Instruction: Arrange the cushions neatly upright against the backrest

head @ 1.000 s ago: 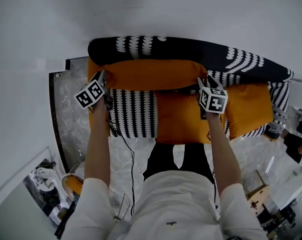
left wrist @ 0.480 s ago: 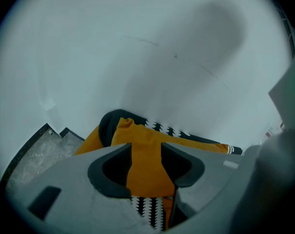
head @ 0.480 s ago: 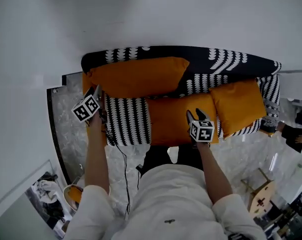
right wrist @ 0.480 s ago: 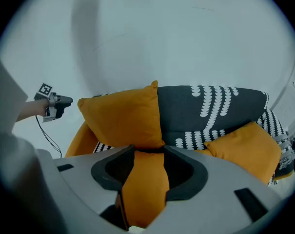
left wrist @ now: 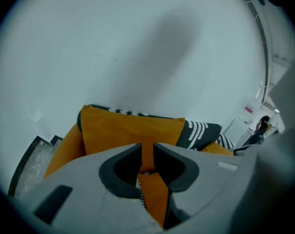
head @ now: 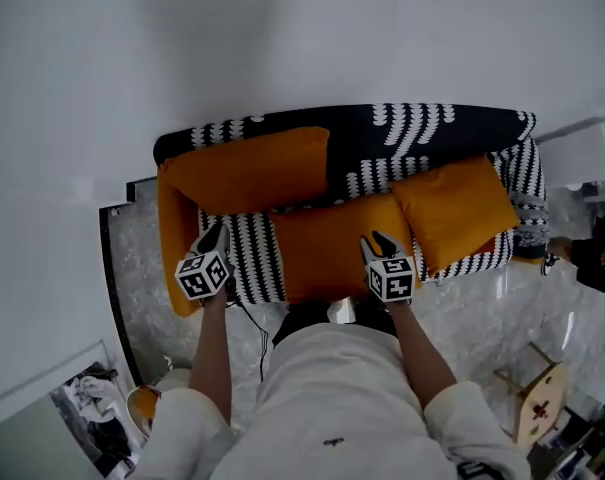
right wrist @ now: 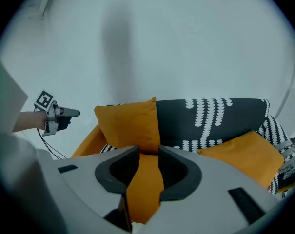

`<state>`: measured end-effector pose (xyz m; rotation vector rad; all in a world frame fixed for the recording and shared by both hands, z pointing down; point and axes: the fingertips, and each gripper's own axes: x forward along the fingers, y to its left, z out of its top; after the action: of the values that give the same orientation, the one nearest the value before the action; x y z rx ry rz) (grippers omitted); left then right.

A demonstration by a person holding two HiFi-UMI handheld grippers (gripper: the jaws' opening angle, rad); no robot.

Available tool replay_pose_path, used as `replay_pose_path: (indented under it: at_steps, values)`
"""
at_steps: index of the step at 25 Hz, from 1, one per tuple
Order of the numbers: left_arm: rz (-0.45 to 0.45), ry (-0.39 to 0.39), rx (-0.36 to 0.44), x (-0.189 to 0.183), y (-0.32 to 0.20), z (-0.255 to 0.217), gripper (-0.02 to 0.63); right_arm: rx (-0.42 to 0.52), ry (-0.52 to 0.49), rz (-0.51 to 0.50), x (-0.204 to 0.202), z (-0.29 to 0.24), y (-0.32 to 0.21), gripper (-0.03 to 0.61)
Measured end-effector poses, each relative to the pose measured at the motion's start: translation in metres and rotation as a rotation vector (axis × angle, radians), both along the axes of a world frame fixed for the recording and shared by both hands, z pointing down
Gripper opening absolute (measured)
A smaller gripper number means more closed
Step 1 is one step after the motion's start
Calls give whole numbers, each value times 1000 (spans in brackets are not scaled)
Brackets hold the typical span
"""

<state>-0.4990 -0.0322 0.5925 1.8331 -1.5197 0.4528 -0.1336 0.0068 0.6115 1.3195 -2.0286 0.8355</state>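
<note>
Head view: patterned sofa against a white wall, three orange cushions on it, neither gripper holding anything.

White wall [head: 302, 28] fills the upper frame; grey marble floor [head: 132, 258] shows at the left and lower right. The black-and-white sofa [head: 432, 128] sits mid-frame with its backrest to the wall and an orange armrest [head: 172, 258] at its left end. The left cushion [head: 247, 168] stands upright against the backrest. The middle cushion [head: 327, 243] lies flat on the seat. The right cushion [head: 452, 208] lies tilted at the seat's right end. A wooden stool [head: 537, 413] stands at lower right. The left gripper [head: 214, 236] is at the seat's front left and the right gripper [head: 375, 242] is at the middle cushion's front edge. Both sets of jaws have just been closing to a narrow gap, with nothing between them.
</note>
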Motion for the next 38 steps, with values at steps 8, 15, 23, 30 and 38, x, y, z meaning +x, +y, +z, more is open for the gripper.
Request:
replay_pose_path:
  at_steps: [8, 15, 23, 30, 38]
  values:
    - [160, 18, 20, 172, 45, -12, 27, 79, -10, 106, 136, -26, 65, 32]
    - [351, 46, 36, 333, 82, -24, 11, 101, -27, 200, 247, -33, 131, 9]
    - [519, 47, 8, 484, 125, -17, 11, 100, -57, 362, 360, -30, 203, 8]
    - [729, 34, -45, 574, 148, -6, 12, 74, -94, 529, 406, -18, 244, 9]
    - [909, 25, -97, 655, 126, 35, 12, -4, -65, 567, 435, 4, 234, 12]
